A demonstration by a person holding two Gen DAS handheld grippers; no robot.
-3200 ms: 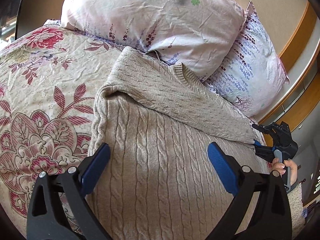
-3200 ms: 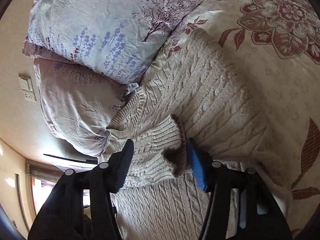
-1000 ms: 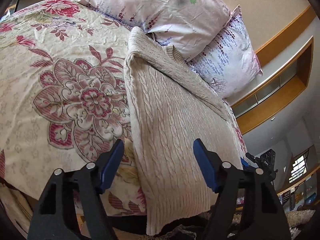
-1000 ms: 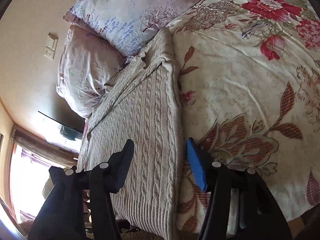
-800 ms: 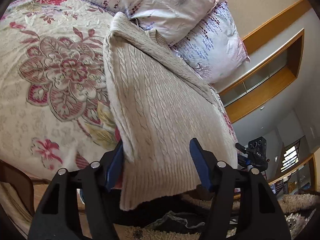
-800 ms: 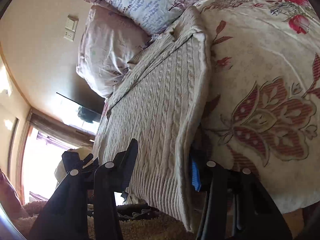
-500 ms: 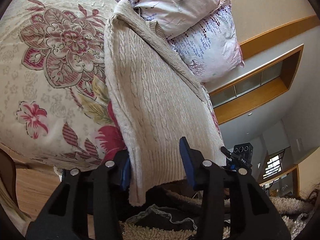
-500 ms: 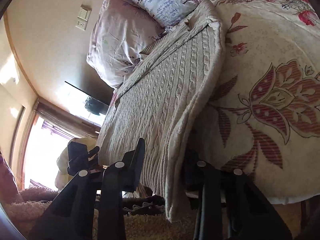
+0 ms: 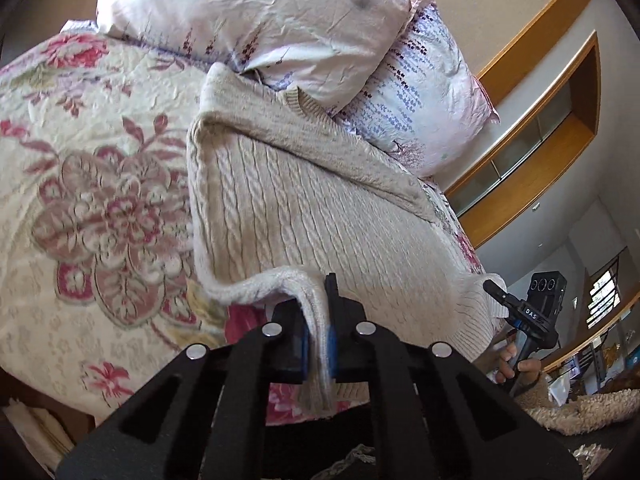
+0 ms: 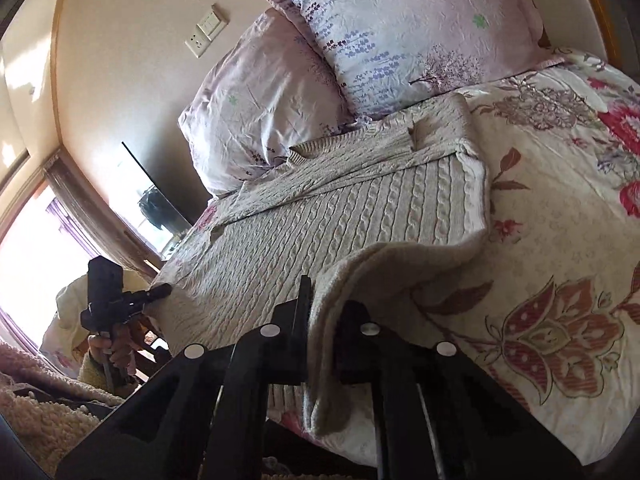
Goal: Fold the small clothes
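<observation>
While the cable-knit sweater lies along the bed's near edge, the left gripper and right gripper each pinch a hem corner. Bare floral bedspread stretches beside it; pillows block the far end. Only the right view shows a wall switch.

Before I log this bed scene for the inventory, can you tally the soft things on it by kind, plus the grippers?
Sweater: 1
Pillows, the upper one and the lavender-print one: 2
Floral bedspread: 1
Grippers, left gripper and right gripper, both clamped on the sweater's hem: 2
Total: 6
</observation>
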